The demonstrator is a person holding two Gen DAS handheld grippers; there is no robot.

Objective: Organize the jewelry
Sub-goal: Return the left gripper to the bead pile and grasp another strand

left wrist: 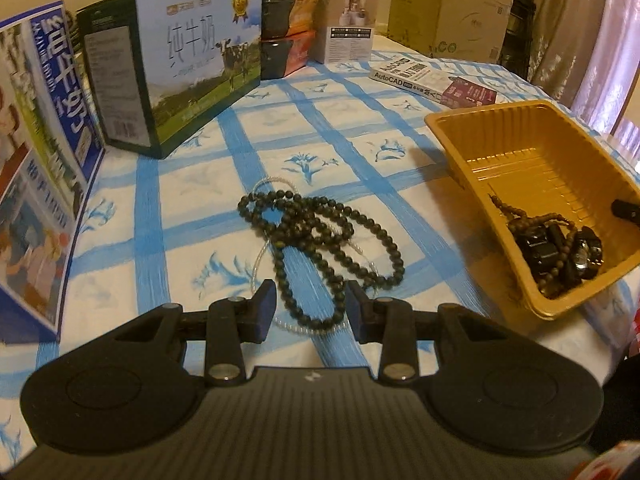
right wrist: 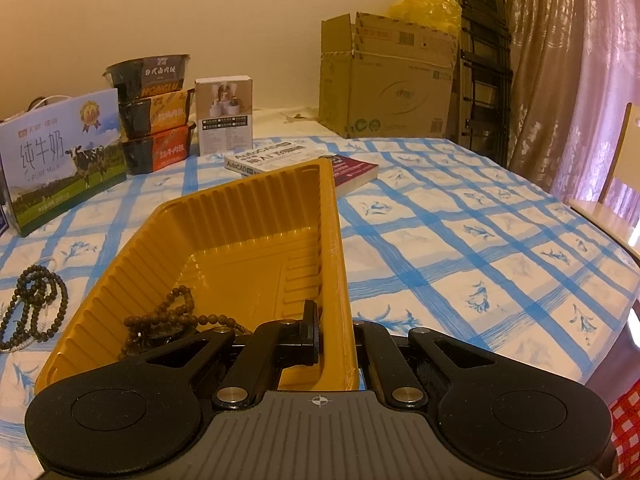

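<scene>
The left gripper (left wrist: 311, 306) hangs with its matte black fingers apart over a tangled strand of round dark beads (left wrist: 320, 236) on the blue-checked tablecloth (left wrist: 224, 168). The right gripper (right wrist: 334, 334) clamps the ribbed wall of the glossy mustard-yellow plastic tray (right wrist: 256, 240) holding brown beads (right wrist: 172, 312).

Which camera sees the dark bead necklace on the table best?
The left wrist view: the dark bead necklace lies whole and large just ahead of the open left gripper. The right wrist view shows it small at the left edge, beside the yellow tray.
</scene>
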